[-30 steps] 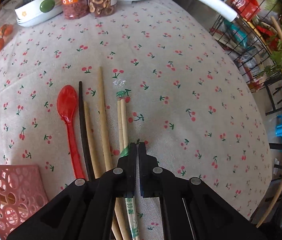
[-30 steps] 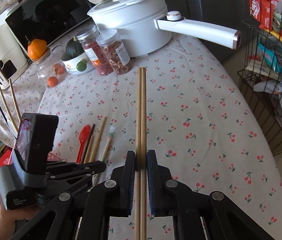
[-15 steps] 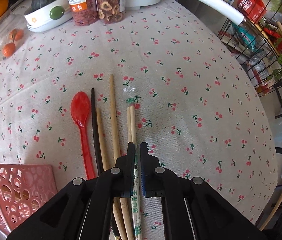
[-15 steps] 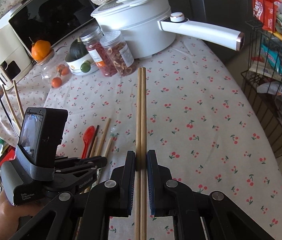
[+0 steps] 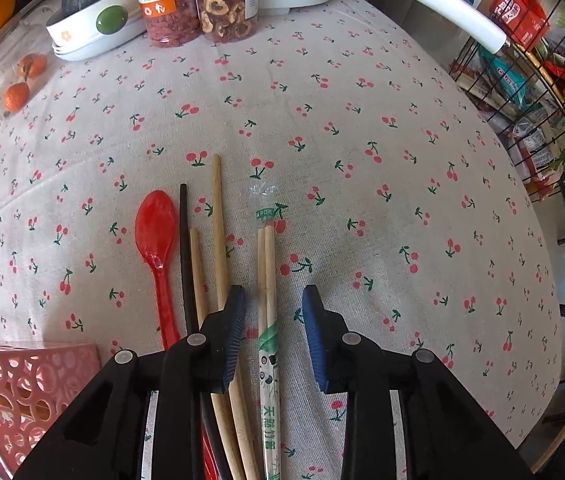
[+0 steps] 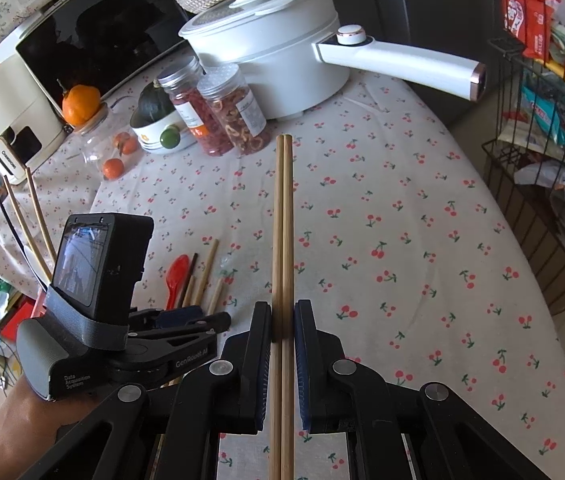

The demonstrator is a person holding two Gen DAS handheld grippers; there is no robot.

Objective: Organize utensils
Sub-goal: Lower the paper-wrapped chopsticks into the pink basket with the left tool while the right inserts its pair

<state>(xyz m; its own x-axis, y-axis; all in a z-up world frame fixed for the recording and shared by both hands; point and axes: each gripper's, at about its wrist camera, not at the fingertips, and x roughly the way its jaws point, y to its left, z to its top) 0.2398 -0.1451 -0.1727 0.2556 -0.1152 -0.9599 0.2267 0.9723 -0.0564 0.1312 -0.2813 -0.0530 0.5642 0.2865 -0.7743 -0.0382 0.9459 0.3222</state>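
In the left wrist view my left gripper [image 5: 273, 300] is open over a wrapped pair of bamboo chopsticks [image 5: 266, 288] lying on the cherry-print tablecloth, which runs between its fingers. Left of it lie two loose wooden chopsticks [image 5: 218, 224], a black chopstick [image 5: 185, 248] and a red plastic spoon [image 5: 156, 236]. In the right wrist view my right gripper [image 6: 282, 312] is shut on a pair of long wooden chopsticks [image 6: 283, 216] held above the table. The left gripper [image 6: 186, 318] shows at its lower left.
A pink perforated basket [image 5: 14, 392] sits at the near left. At the back stand a white pot with a long handle [image 6: 282, 52], two jars [image 6: 218, 112], a bowl [image 6: 158, 132] and a glass jar of small oranges [image 6: 110, 148]. A wire rack [image 6: 542, 128] stands to the right.
My left gripper has opened and let go of the wrapped chopsticks, which now lie on the cloth. The right gripper still holds its chopsticks and has barely moved.
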